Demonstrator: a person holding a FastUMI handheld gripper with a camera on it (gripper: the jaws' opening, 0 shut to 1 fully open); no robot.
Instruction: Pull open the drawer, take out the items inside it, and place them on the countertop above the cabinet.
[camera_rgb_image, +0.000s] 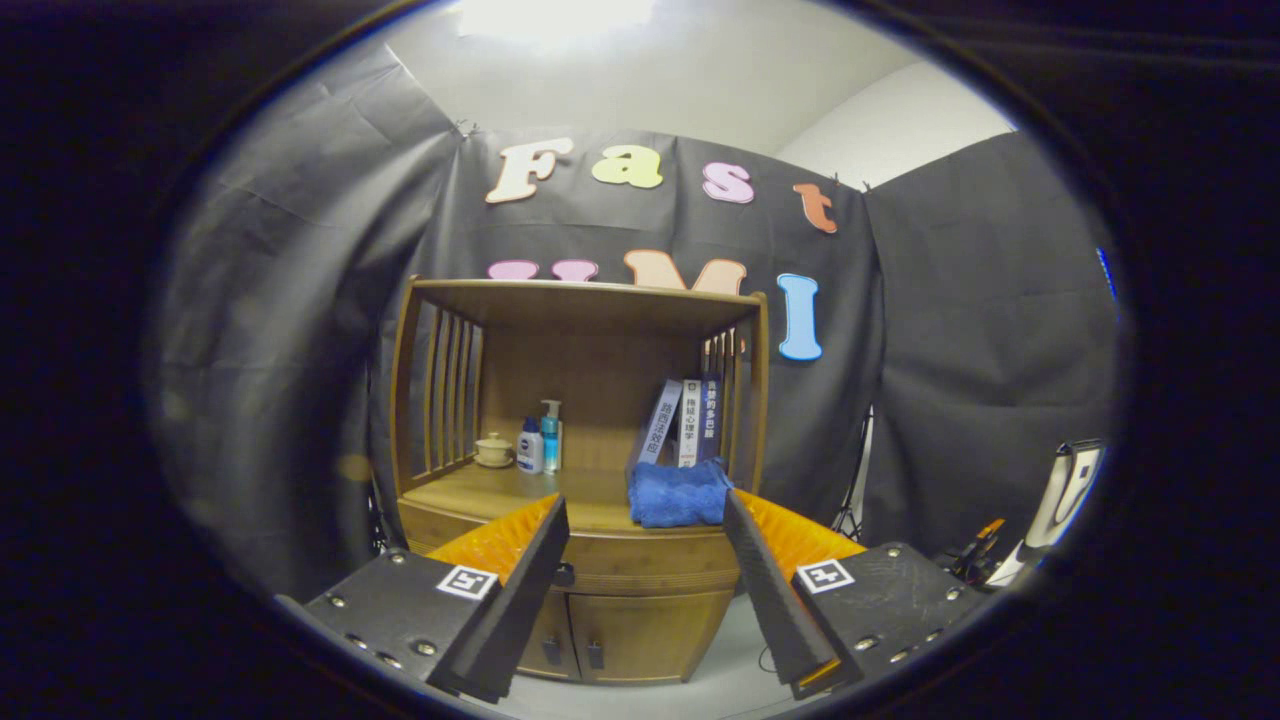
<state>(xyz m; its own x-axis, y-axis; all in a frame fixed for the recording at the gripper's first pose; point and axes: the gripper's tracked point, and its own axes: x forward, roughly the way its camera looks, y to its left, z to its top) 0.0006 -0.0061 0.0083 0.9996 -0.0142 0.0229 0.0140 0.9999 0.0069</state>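
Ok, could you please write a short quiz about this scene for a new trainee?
1. True or false: the drawer of the cabinet is already pulled open.
2. What lies on the countertop in front of the books? A) blue towel B) plate C) cup
3. Fill in: the hand-held gripper has its fingers ____, holding nothing.

Key: 1 false, it is shut. 2 A, the blue towel. 3 open.
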